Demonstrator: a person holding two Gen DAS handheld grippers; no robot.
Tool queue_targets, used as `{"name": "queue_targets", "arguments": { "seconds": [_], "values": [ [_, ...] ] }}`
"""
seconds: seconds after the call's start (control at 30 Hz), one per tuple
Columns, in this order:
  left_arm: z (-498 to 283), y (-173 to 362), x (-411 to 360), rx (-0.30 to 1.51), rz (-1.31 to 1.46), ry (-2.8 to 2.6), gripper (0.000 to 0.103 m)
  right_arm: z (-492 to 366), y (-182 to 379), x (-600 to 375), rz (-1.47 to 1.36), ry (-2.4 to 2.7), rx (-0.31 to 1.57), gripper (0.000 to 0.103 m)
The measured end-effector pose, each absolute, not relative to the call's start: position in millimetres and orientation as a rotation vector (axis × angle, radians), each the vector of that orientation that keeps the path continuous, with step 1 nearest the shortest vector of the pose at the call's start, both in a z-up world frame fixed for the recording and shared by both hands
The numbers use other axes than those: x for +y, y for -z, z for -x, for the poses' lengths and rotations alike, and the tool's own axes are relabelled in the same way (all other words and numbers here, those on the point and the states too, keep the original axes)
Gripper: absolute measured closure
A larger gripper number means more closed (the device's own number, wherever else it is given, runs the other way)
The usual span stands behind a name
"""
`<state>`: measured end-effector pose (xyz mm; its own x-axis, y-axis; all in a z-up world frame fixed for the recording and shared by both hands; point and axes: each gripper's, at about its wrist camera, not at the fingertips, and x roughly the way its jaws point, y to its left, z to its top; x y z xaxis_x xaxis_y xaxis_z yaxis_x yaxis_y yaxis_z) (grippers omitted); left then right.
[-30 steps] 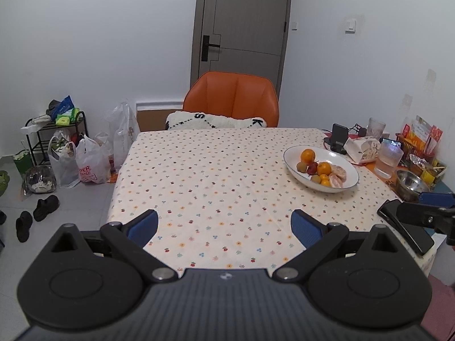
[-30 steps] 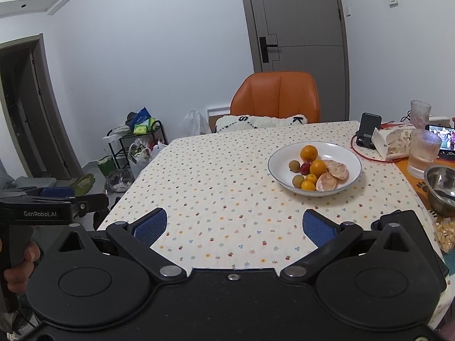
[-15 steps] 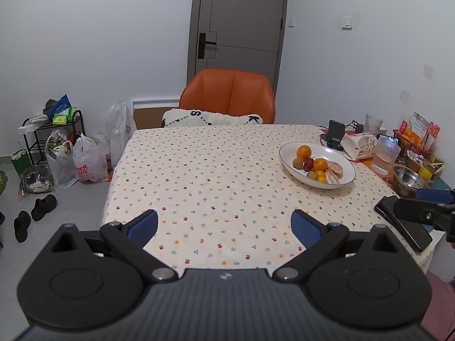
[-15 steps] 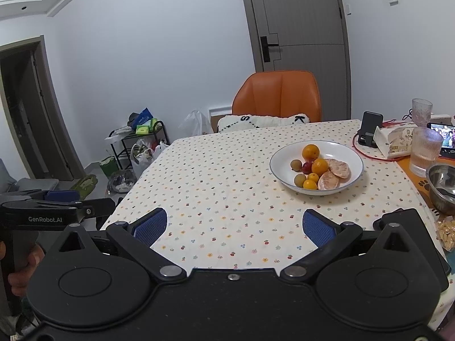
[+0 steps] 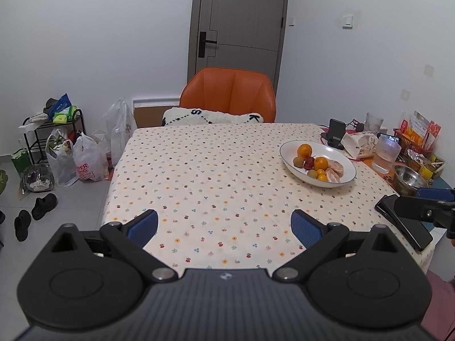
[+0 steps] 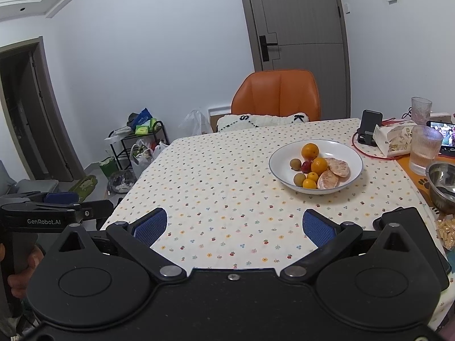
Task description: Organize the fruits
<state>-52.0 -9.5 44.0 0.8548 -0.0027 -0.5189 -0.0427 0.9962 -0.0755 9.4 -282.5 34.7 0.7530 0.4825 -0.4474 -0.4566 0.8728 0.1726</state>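
Observation:
A white bowl [image 5: 290, 149] [image 6: 284, 157] on the right half of the flowered tablecloth holds oranges [image 6: 319, 166], small green-brown fruits [image 6: 295, 164], a red fruit [image 6: 306, 166] and peeled citrus halves [image 6: 340, 168]. My left gripper [image 5: 224, 226] hovers open over the table's near edge, well short of the bowl. My right gripper [image 6: 233, 227] is also open and empty at the near edge, the bowl ahead and slightly right. Each gripper shows at the side of the other's view.
An orange chair [image 5: 229, 93] with a white cushion stands at the far side. Right of the bowl sit a phone stand [image 6: 369, 126], a snack bag [image 6: 395, 139], glasses [image 6: 423, 149], a steel bowl [image 6: 442, 182] and a black phone [image 5: 403, 221]. Bags and a rack [image 5: 57, 142] are on the floor left.
Both grippers have drawn back and risen slightly from the table, so the bowl looks a little farther off. Jaws stay open; nothing was picked up.

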Motion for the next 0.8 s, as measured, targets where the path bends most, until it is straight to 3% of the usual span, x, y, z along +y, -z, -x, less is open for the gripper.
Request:
{"name": "queue_targets", "arguments": {
  "seconds": [0.8],
  "values": [
    [53.0, -43.3, -4.3, 0.551, 0.081, -0.026, 0.004, -10.3, -34.5, -279.3, -0.063, -0.536, 0.517, 0.000]
  ]
}}
